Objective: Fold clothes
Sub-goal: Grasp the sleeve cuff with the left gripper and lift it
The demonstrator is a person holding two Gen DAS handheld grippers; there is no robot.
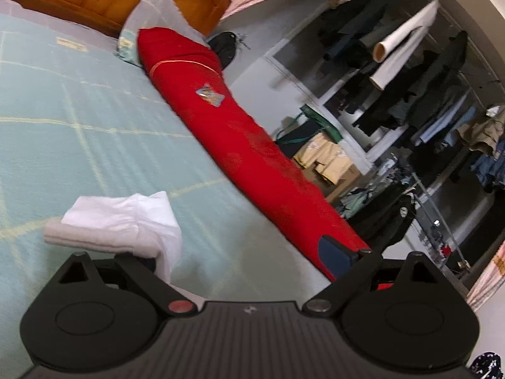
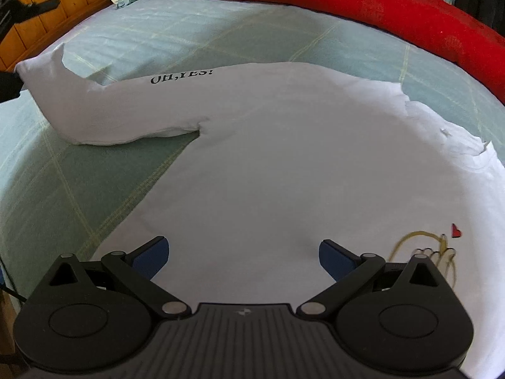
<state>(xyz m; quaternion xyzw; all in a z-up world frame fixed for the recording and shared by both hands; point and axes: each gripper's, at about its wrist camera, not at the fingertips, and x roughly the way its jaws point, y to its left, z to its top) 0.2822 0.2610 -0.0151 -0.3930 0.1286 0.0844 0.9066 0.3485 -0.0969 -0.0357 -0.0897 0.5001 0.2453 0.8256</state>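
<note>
- White T-shirt (image 2: 284, 164) lay mostly flat on the pale green checked bedspread (image 2: 132, 38), black "OH,YES!" print at 11 o'clock, small heart-and-line drawing at 4 o'clock.
- One sleeve (image 2: 94, 107) stretched toward 10 o'clock, slightly raised at its end.
- Right gripper (image 2: 243, 257) hovered over the hem, jaws spread wide, holding nothing.
- Left gripper (image 1: 246, 259) jaws apart; sleeve cloth draped at its left finger, grip unclear.
- Red bolster (image 1: 240, 139) along the bed's far edge.
</note>
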